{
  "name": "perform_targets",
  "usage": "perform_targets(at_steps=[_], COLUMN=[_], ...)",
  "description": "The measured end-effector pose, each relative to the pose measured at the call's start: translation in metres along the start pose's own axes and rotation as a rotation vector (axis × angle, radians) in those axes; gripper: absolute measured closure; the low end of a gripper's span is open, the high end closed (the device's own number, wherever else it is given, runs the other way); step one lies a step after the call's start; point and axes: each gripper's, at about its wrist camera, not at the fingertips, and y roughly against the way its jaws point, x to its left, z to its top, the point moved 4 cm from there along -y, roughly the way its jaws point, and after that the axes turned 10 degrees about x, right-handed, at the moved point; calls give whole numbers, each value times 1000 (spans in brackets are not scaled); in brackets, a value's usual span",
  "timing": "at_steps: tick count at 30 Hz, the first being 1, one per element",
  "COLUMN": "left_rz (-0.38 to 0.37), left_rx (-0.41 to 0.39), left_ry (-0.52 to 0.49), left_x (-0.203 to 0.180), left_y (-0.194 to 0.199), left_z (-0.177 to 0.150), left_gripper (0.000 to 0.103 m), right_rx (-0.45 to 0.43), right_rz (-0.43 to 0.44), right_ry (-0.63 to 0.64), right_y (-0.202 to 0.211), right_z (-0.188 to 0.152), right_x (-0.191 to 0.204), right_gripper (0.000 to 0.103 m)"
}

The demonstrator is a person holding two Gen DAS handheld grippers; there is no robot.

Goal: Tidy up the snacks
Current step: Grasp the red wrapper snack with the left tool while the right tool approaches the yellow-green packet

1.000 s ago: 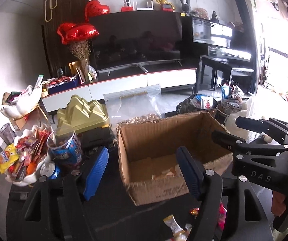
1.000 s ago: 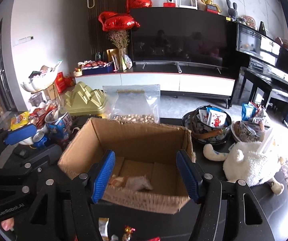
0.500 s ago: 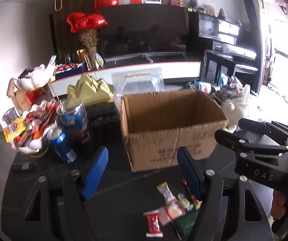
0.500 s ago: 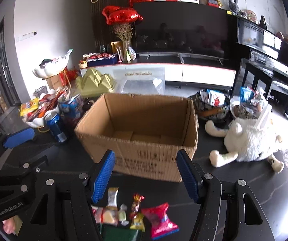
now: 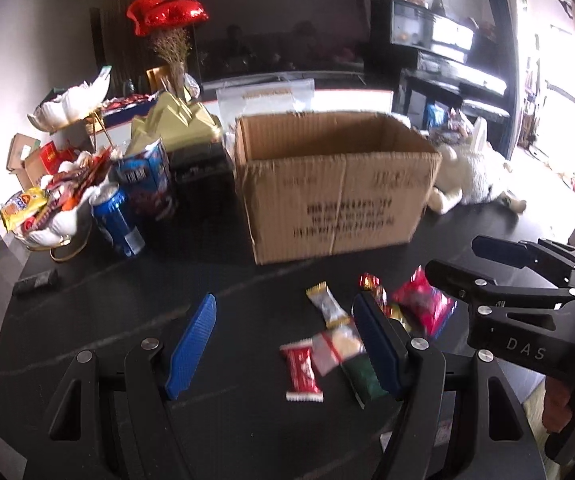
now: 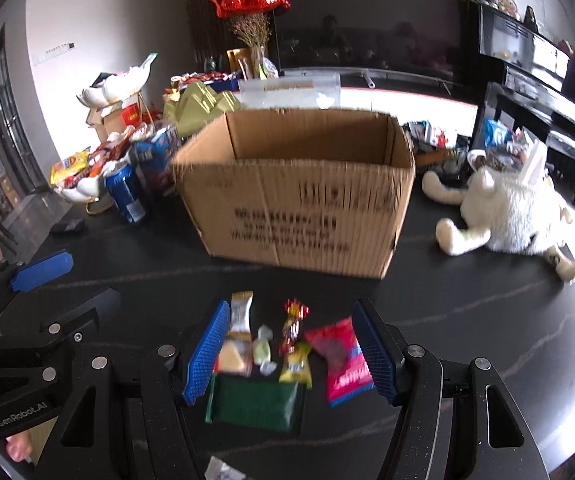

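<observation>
**Both grippers empty above the loose snack pile**

I have the right gripper (image 6: 289,354) hovering low over the small heap of wrapped snacks (image 6: 283,352) on the dark table (image 6: 487,320), its jaws spread wide and holding nothing. The heap sits right between the blue pads, which I judge is deliberate: from here I can drop onto any one packet. Within it I make out a green packet (image 6: 255,400) nearest the camera, a pink-red bag (image 6: 343,354) by the right-hand pad, a yellow wrapper (image 6: 296,364) and a silver-gold stick (image 6: 240,314). The frame is blurred, so I can't read any labels.

My left gripper (image 5: 283,344) is also spread and empty, just left of the pile. In its view a red bar (image 5: 302,368) lies at the near edge of the heap, and its right-hand pad overlaps the green packet in the picture; whether it touches, I cannot tell.

The cardboard box (image 6: 299,196) stands open-topped just behind the snacks, near enough that each transfer should be a short lift. I take it to be the destination. Its inside is not visible from this low angle.

A blue can (image 5: 117,220), a snack-filled dish (image 5: 55,220) and a white plush toy (image 6: 511,216) flank the box, well apart from the pile.
</observation>
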Motion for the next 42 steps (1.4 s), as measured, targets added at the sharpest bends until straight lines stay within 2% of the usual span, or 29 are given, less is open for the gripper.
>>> perform_targets(at_steps=[8,17,35,42], left_rz=[-36,-85,-121,-127], left_rx=[71,139,238,256], left_ry=[-18,-11,21,34], left_x=[-2,-4,-3,-4], left_y=[-25,-59,-112,-121], left_z=[-38,-57,-59,-59], left_gripper=[33,40,60,66], right_rx=[48,95,172,195], right_rz=[-9,-25,-2,15], right_ry=[-22,-29,-39,-52], right_y=[-12,-29,-67,-80], right_z=[-35,-53,-58,-55], right_x=[5,7,8,4], right_gripper=[38,38,39,50])
